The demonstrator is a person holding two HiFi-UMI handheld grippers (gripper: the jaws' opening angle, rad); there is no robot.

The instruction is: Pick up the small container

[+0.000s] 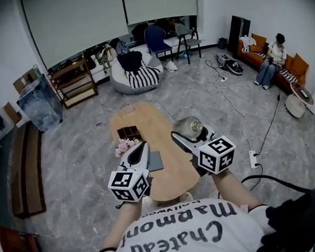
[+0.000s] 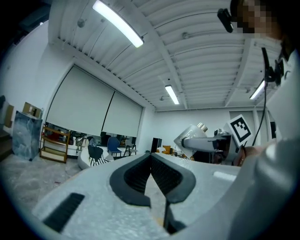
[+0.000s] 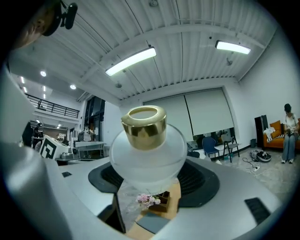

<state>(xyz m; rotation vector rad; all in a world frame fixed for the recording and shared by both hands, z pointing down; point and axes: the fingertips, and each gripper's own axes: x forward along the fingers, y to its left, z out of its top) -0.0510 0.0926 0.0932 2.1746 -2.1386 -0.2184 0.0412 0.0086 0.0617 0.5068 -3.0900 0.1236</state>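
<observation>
right gripper view is showing the right gripper (image 3: 151, 179) gripping the small container (image 3: 149, 157), a round frosted glass jar with a gold cap (image 3: 144, 125). the dark ribbed fingers (image 3: 200, 180) are pressing on both sides of the jar's lower body, with the cap sticking out past them. through the gap under the jar, the wooden worktop (image 3: 174, 193) is showing below, with pink flowers (image 3: 147, 199), a dark wooden compartment box (image 3: 165, 196) and a grey pad (image 3: 152, 223) lying on it.

left gripper view is showing the left gripper (image 2: 151, 157) with its fingers (image 2: 137, 177) closed together, nothing between them. the right gripper (image 2: 206, 142) is appearing off to the right there, carrying the small container (image 2: 193, 136) in the air, cap end tilted up, marker cube (image 2: 240, 129) behind it.

head view is showing both grippers hanging over the oval worktop (image 1: 174, 175). the right gripper (image 1: 182, 134) is holding the small container (image 1: 189, 127) over the worktop's right edge, clear of the surface. the left gripper (image 1: 142, 146) is sitting over the left side, just beside the pink flowers (image 1: 125, 146) and the grey pad (image 1: 155, 161). the compartment box (image 1: 129, 132) is lying further up the worktop. a person (image 1: 270, 60) is sitting on an orange sofa at the far right.
</observation>
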